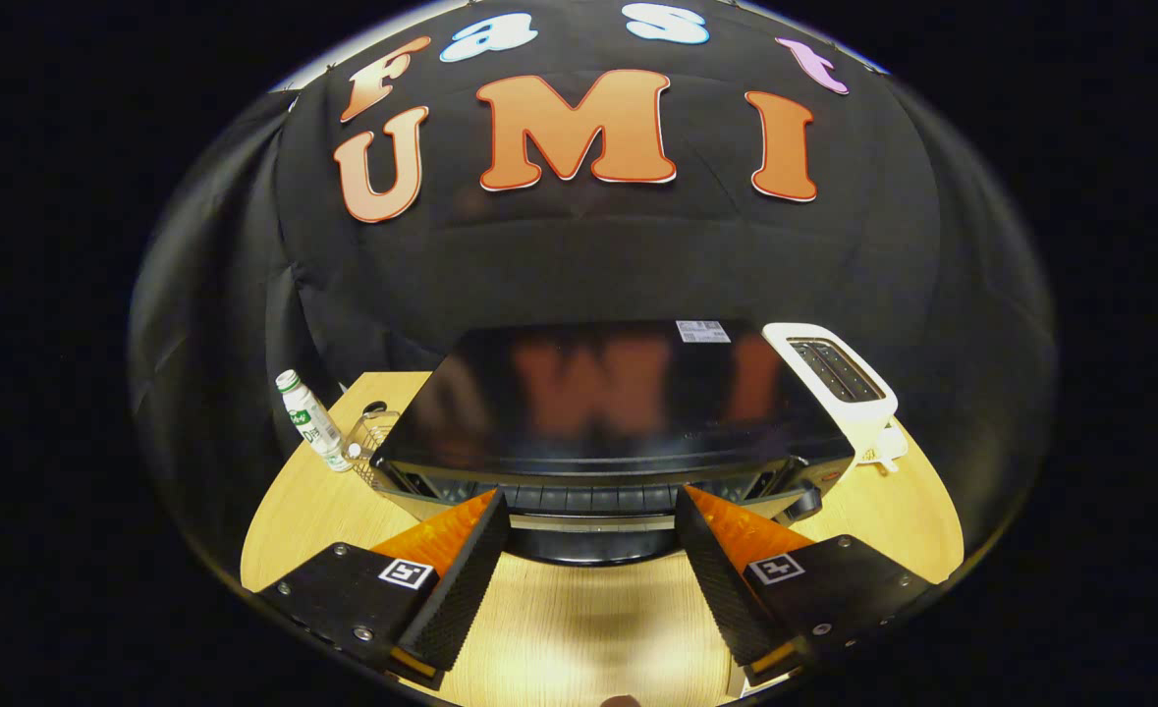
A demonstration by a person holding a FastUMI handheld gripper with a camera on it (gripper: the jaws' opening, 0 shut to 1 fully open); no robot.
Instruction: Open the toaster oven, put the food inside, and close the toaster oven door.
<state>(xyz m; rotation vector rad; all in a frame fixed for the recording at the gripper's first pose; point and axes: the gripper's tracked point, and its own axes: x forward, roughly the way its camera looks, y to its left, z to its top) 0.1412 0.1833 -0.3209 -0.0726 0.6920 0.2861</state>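
The black toaster oven stands on the wooden table, and I look down on its glossy top. Its front edge, with a pale handle bar, lies just ahead of my fingers. A dark knob sticks out at the front right corner. My gripper is open, its fingertips spread wide on either side of the handle bar and close above it, with nothing held between them. From this angle I cannot tell how the door stands.
A white slot toaster stands against the oven's right side. Left of the oven are a wire rack and a small white bottle with a green label. Bare tabletop lies under my fingers.
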